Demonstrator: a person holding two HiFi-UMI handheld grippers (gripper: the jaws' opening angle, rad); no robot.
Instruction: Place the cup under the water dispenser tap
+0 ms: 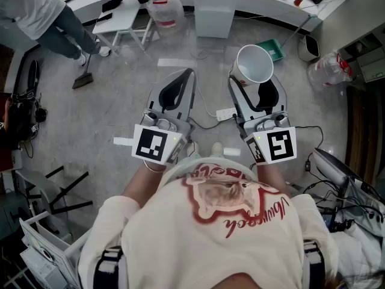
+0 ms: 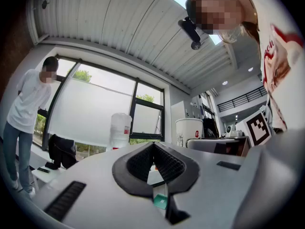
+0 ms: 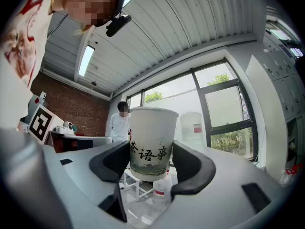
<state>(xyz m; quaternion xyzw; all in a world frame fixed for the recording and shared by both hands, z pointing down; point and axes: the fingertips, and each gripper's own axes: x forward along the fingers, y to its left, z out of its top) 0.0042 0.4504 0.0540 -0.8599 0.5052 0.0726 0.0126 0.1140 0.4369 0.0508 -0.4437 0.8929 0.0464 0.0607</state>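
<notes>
Our right gripper (image 3: 151, 152) grips the white printed paper cup (image 3: 150, 132) upright between its jaws, well apart from the white water dispenser (image 1: 213, 8). A tighter squeeze could crumple its thin wall, and a looser one could let it slip. The left gripper's (image 2: 155, 151) jaws are together, empty.

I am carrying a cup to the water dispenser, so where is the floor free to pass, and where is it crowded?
Free: the grey floor between the broom and the left gripper, up to the water dispenser. Crowded: right of the cup, with a bin and a bag.
</notes>
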